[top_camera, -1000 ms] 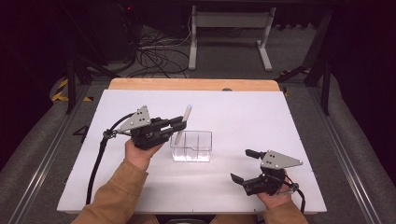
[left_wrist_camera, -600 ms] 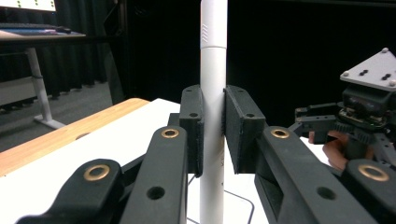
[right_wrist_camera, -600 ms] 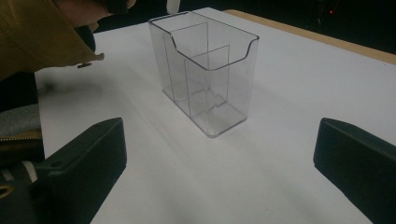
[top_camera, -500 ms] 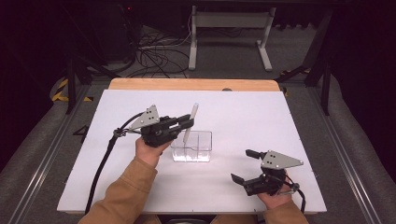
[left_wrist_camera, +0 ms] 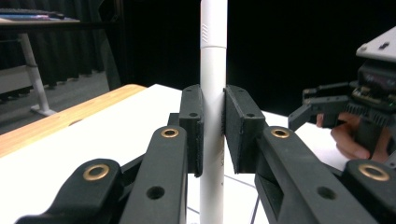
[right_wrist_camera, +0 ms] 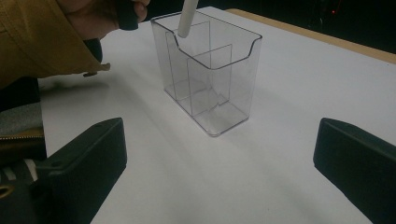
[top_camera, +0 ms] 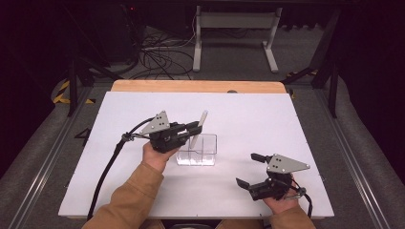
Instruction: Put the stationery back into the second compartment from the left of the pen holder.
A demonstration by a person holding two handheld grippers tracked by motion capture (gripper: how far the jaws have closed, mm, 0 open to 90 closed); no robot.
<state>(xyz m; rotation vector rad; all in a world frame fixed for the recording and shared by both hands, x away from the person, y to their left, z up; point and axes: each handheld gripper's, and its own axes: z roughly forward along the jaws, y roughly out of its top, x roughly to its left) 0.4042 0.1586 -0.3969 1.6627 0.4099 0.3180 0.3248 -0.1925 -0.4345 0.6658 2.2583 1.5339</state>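
A white pen [top_camera: 202, 121] is clamped between the pads of my left gripper [top_camera: 195, 129], a little tilted from upright. In the left gripper view the pen [left_wrist_camera: 213, 84] runs straight up between the shut jaws of the left gripper [left_wrist_camera: 213, 128]. Its lower tip [right_wrist_camera: 186, 21] sits at the rim of the clear divided box [right_wrist_camera: 210, 79], over one end compartment. The box [top_camera: 203, 153] stands mid-table, just right of the left hand. My right gripper [top_camera: 246, 168] rests low near the front right, open, nothing between its jaws [right_wrist_camera: 219, 163], facing the box.
The white tabletop [top_camera: 286, 124] has a wooden strip [top_camera: 196, 86] along its far edge. A black cable [top_camera: 107, 167] trails from the left gripper to the front left. Beyond the table stand a white desk frame [top_camera: 234, 28] and floor cables [top_camera: 157, 52].
The left gripper has carried the pen to the right and down, bringing its lower tip to the box's rim. The right gripper has stayed put.
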